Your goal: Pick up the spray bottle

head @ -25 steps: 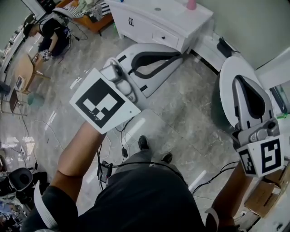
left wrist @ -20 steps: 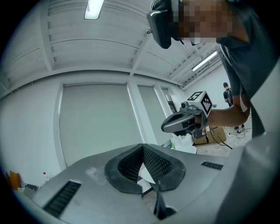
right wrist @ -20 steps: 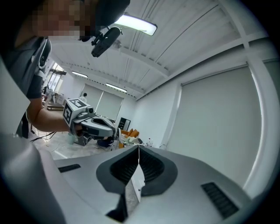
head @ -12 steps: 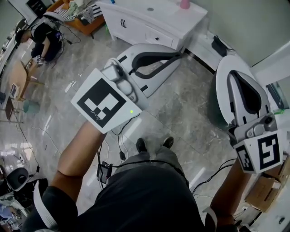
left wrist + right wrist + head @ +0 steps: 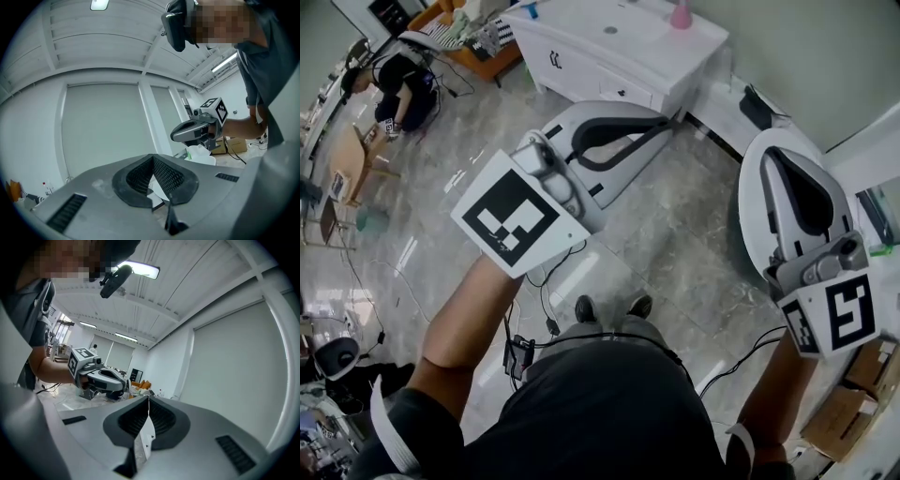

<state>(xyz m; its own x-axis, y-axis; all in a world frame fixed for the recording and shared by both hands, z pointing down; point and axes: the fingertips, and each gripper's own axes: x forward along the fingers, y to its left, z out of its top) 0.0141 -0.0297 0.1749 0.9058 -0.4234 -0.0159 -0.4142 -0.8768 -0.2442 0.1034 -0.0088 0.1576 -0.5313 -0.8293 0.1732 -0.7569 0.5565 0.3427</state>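
Left tool [image 5: 152, 156] and right tool [image 5: 149, 399]: jaws pressed together, nothing held. Spray bottle not surely identified; pink bottle [image 5: 681, 13] on white desk [image 5: 647, 42], well ahead of both tools, is perhaps meant. Jaws should be opened wide before approach, body gripped squarely.

The person holds both bare forearms out in front of the torso. The left tool [image 5: 652, 122] points about level, angled away and to the right in the head view, with the left marker cube [image 5: 517, 214] turned upward just above the left forearm [image 5: 473, 319]. Its jaws meet at the tips, closed and empty. The right tool [image 5: 780, 161] points away and tips slightly downward, and the right marker cube [image 5: 832, 314] sits at its near end, over the right forearm [image 5: 778, 389]. Its jaws are pressed together too, with no object gripped, and the two tools are well apart.
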